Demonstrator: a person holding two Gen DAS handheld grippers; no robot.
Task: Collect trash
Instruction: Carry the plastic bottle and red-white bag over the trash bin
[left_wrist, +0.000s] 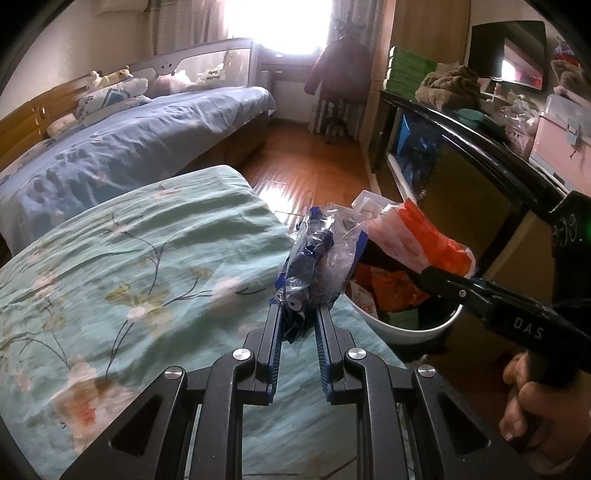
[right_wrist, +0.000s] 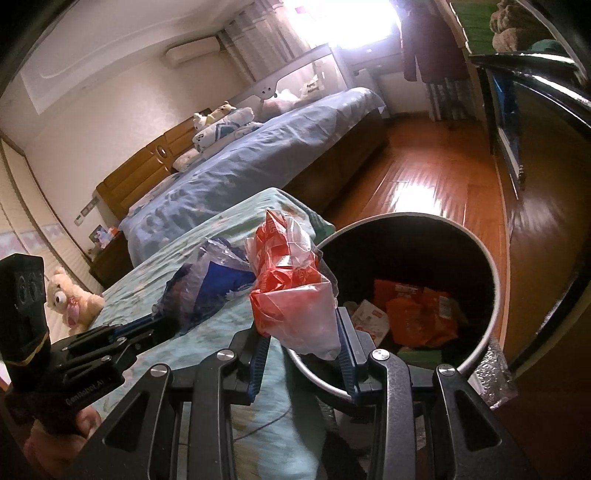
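Note:
My left gripper (left_wrist: 298, 308) is shut on a crumpled blue and clear plastic wrapper (left_wrist: 314, 258), held above the edge of the green floral bedspread (left_wrist: 129, 258). My right gripper (right_wrist: 301, 321) is shut on a crumpled red and clear plastic wrapper (right_wrist: 291, 291), held at the near rim of the round white trash bin (right_wrist: 491, 317). The bin (left_wrist: 413, 330) stands on the floor beside the bed and holds orange packets (right_wrist: 421, 314) and paper scraps. In the left wrist view the right gripper (left_wrist: 428, 273) comes in from the right with the red wrapper (left_wrist: 410, 236) over the bin.
A second bed with a blue cover (left_wrist: 129, 147) lies beyond. A dark glass-fronted cabinet (left_wrist: 461, 162) stands right of the bin across the wooden floor (left_wrist: 314, 162). A plush bear (right_wrist: 74, 299) sits on the green bedspread. A silver foil bag (right_wrist: 495, 373) lies by the bin.

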